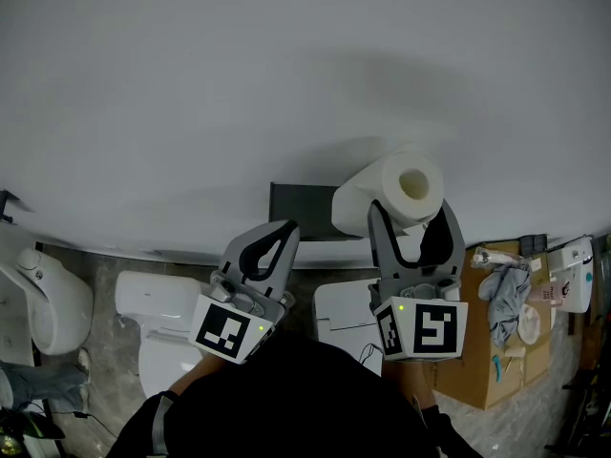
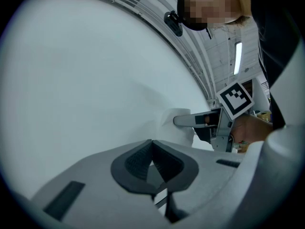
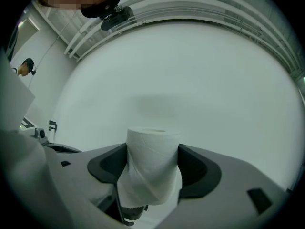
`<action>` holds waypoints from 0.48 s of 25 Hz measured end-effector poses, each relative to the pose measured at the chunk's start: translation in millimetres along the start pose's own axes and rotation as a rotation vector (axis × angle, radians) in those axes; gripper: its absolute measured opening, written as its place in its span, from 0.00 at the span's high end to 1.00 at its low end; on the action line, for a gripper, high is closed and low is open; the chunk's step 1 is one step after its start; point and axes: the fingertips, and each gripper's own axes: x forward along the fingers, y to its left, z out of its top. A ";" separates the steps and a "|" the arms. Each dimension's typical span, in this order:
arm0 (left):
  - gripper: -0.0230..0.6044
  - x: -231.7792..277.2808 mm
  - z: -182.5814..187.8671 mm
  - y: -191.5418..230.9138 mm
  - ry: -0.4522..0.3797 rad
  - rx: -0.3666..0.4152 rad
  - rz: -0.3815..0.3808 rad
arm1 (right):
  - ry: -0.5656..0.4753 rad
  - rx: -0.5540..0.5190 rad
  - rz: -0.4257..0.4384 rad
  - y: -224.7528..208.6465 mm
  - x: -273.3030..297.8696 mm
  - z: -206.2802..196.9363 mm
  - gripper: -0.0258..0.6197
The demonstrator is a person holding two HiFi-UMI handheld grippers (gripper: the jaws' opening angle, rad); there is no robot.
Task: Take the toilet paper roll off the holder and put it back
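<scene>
At the left edge of the head view a white toilet (image 1: 43,299) stands on the grey floor, with a second white toilet (image 1: 158,303) just right of it, low in the frame. Above them a plain white wall (image 1: 286,74) fills the upper half.

Left of centre, the left gripper (image 1: 277,237) points up toward the wall. In the left gripper view its dark pads meet at the tips, so the left gripper (image 2: 152,156) is closed with nothing between its jaws.

Just right of it, at the centre of the head view, the dark holder (image 1: 298,211) sits against the wall. The toilet paper roll (image 1: 401,189) is off it, just beside the holder's right end, with its open core facing up and to the right.

The right gripper (image 1: 412,213) grips this roll from both sides. In the right gripper view the toilet paper roll (image 3: 150,175) stands upright in the lower centre, and the right gripper (image 3: 152,149) has its jaws parted to the roll's width, with a pad pressed against each flank. The roll is slightly squeezed in at the pads.

At the right of the left gripper view, the right gripper's marker cube (image 2: 235,98) shows.

At the lower right of the head view an open cardboard box (image 1: 477,370) holds a blue-grey cloth (image 1: 506,299).
</scene>
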 end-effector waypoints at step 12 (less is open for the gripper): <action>0.95 -5.9 0.1 12.1 0.000 -0.002 0.039 | -0.009 0.009 0.064 21.6 15.4 0.4 0.42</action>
